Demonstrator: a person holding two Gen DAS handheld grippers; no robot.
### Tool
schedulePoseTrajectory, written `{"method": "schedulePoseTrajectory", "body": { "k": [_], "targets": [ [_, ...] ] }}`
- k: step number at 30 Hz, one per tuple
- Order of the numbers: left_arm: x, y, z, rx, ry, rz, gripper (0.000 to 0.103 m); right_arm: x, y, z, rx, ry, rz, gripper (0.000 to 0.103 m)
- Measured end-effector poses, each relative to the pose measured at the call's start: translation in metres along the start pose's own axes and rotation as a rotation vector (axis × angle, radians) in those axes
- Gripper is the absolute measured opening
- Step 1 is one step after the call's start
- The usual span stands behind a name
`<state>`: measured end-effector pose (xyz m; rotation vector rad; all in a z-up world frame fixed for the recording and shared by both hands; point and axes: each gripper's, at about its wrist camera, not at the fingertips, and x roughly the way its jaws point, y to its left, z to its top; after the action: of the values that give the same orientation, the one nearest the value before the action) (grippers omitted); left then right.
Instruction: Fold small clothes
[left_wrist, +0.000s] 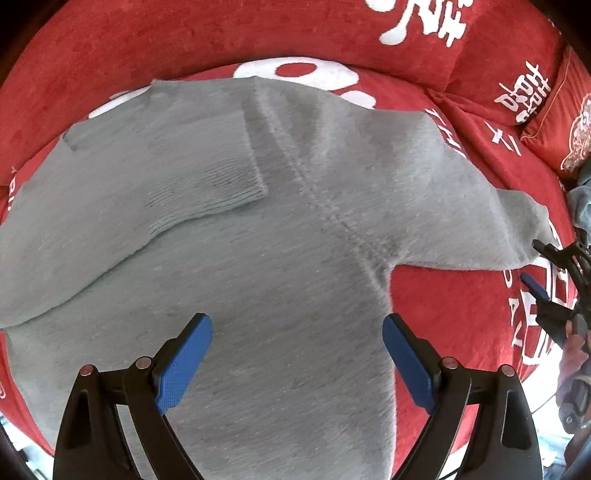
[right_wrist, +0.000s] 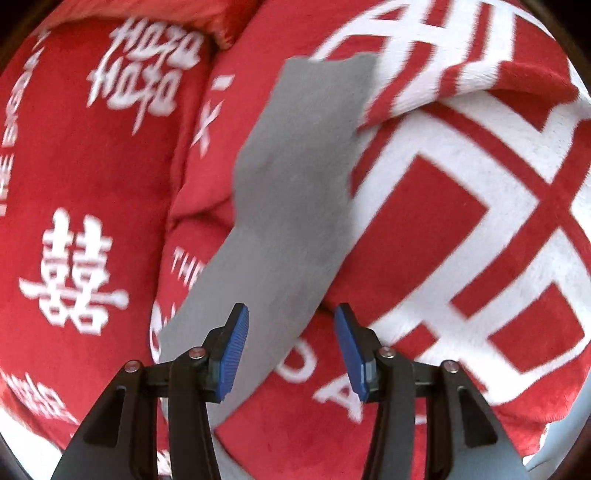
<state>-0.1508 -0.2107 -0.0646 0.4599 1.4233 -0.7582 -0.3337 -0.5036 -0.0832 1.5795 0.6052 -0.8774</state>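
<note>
Sweater (left_wrist: 258, 229), grey, lay flat on red blanket (left_wrist: 461, 314), directly ahead of and under left gripper (left_wrist: 297, 354); one sleeve already folded across the body. Other sleeve (right_wrist: 291, 206) ran lengthwise straight out from right gripper (right_wrist: 291, 350), the nearer one to it. Both grippers' jaws stood wide apart, holding nothing; right fingers straddled the sleeve end, contact unclear.

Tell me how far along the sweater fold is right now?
Early. Done: one sleeve already lies folded across the grey sweater on the red blanket. In hand: nothing is gripped; the left gripper is open above the body, and the right gripper is open around the other sleeve, not yet closed. Left: fold that sleeve in, then fold the body.
</note>
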Motion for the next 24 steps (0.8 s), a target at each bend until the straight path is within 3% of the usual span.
{"method": "schedulePoseTrajectory", "body": {
  "k": [7, 8, 9, 10, 19, 24],
  "targets": [
    [-0.001, -0.003, 0.003, -0.01, -0.002, -0.01, 0.093, 0.016, -0.016, 0.012, 0.147, 0.003, 0.169, 0.05],
    [-0.003, 0.001, 0.001, -0.009, -0.003, -0.013, 0.093, 0.021, -0.011, 0.012, 0.156, 0.012, 0.201, 0.033],
    [-0.005, 0.002, 0.001, -0.009, -0.004, -0.016, 0.093, 0.026, -0.009, 0.014, 0.165, 0.034, 0.244, 0.009],
    [-0.009, 0.007, 0.0, -0.009, -0.008, -0.019, 0.093, 0.028, -0.008, 0.015, 0.171, 0.051, 0.267, 0.006],
    [-0.029, 0.047, 0.003, -0.044, -0.043, -0.019, 0.093, 0.007, 0.036, -0.006, 0.109, 0.079, 0.467, 0.006],
    [-0.04, 0.079, 0.001, -0.085, -0.068, -0.004, 0.093, 0.007, 0.093, -0.032, -0.02, 0.128, 0.542, 0.006]
  ]
}}
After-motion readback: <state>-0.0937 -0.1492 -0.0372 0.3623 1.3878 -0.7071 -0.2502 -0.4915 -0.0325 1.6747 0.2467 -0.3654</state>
